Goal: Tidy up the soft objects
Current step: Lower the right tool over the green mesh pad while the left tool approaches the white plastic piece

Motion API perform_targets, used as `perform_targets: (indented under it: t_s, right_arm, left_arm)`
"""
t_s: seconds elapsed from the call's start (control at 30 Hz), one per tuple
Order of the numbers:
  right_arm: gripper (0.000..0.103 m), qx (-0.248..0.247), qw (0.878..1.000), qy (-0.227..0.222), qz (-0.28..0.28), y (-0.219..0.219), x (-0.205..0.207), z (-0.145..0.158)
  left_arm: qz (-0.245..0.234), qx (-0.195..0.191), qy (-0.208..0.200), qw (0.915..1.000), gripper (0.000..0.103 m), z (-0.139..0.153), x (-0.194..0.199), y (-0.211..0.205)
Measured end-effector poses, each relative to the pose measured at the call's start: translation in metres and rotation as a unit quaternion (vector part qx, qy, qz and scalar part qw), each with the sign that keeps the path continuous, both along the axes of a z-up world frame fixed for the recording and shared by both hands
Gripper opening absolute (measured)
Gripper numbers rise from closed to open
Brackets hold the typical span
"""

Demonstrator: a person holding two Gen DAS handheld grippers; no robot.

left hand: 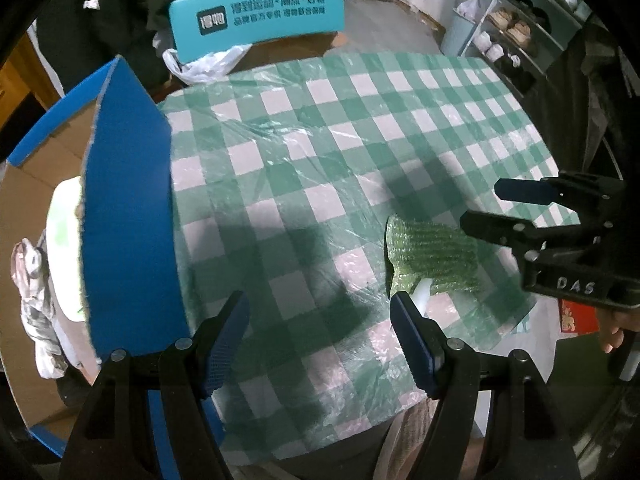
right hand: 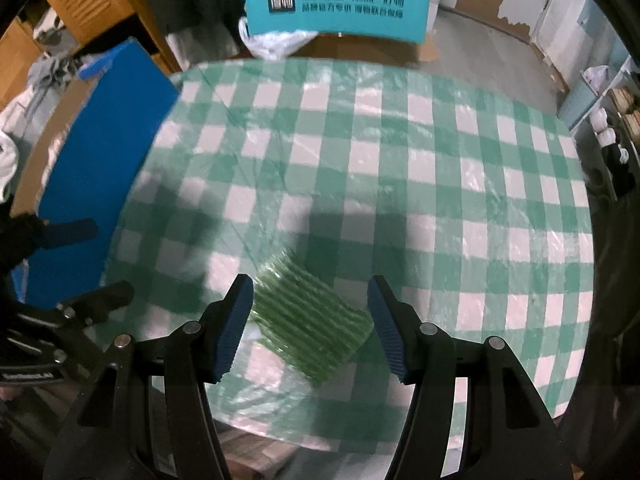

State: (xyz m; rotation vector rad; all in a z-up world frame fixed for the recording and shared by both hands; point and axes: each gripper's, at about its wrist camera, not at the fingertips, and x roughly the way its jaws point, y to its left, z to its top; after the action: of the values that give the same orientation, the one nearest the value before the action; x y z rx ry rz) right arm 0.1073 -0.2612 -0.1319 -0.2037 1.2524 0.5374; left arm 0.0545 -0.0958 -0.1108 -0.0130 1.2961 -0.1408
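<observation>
Tongs both spread, empty | left view: box (left hand: 128,208) contents | right view: green pad (right hand: 308,320) whole

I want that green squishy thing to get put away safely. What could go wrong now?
The green bubble-wrap pad lies near the table's front edge, so a nudge might push it off. The right tongs are open around it; the thin, soft pad could slip out if pinched only at a corner.

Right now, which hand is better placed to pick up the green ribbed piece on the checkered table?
The right. Its gripper has open jaws straddling the green ribbed piece. The left gripper is open over bare checkered cloth, with the piece off to its right side.
</observation>
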Motion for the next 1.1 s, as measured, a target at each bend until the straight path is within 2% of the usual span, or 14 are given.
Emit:
perform_targets:
  t_s: [0.37,0.67,0.87,1.1]
  right_arm:
    - [0.06,-0.04,0.998,0.041,0.021,0.001,-0.002,-0.051]
    - [0.06,-0.067,0.997,0.046,0.009,-0.001,0.003,-0.075]
    - [0.06,-0.06,0.995,0.049,-0.063,-0.021,0.017,-0.077]
    - [0.061,-0.048,0.983,0.072,-0.159,-0.058,0.033,-0.081]
  left_arm:
    - [-0.004,0.013,0.013,0.9998,0.074,-0.021,0.011,-0.01]
    - [0.005,0.007,0.021,0.9997,0.074,-0.031,0.017,-0.01]
    - [0.003,0.007,0.021,0.9998,0.074,-0.032,0.018,-0.012]
    - [-0.004,0.006,0.026,0.9996,0.074,-0.037,0.021,-0.019]
